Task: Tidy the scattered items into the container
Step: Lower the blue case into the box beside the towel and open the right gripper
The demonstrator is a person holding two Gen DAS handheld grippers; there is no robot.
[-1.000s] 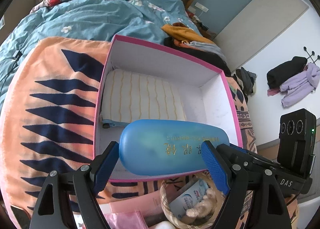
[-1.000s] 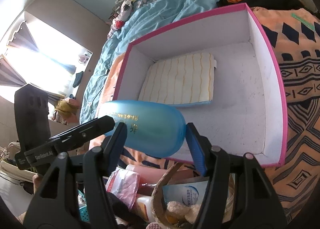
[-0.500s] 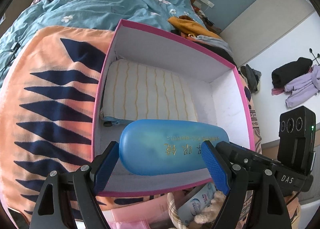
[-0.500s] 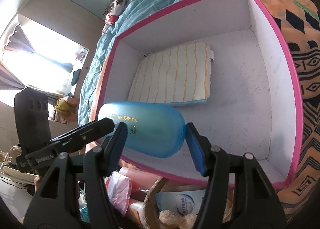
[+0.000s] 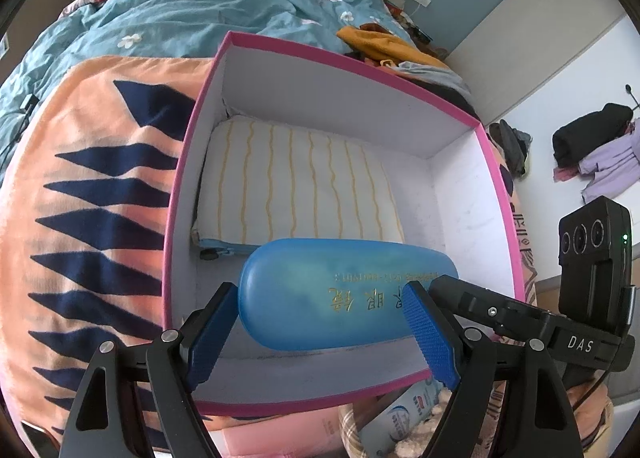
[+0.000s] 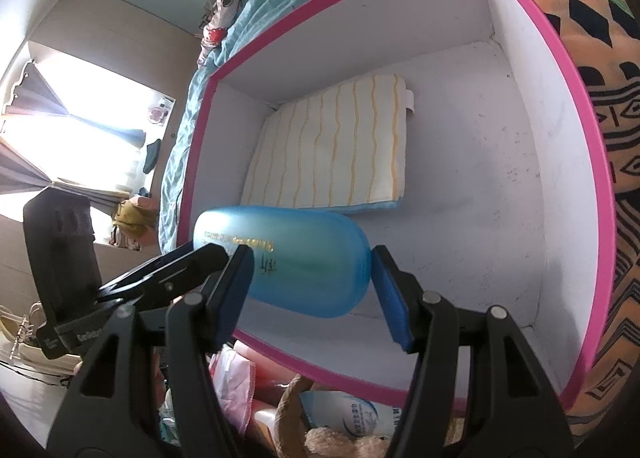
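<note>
A blue glasses case [image 5: 340,294] with gold lettering is held level over the near part of a pink-rimmed white box [image 5: 192,162]. My left gripper [image 5: 320,334] is shut on its left end. My right gripper [image 6: 312,290] is shut on its right end [image 6: 304,262]; the box's right wall [image 6: 560,162] shows there too. A folded cream towel with yellow stripes [image 5: 296,186] lies flat in the box's far left part, also in the right wrist view [image 6: 336,150].
The box sits on an orange and navy blanket [image 5: 88,194] on a bed with a blue duvet [image 5: 200,6]. Below the box's near wall lie a pink package [image 5: 280,434], a white tube [image 6: 352,414] and a woven basket [image 6: 292,410]. Clothes [image 5: 384,46] lie behind the box.
Both grippers have carried the blue case forward over the box's near wall and lower into the box. The grip on the case has not changed.
</note>
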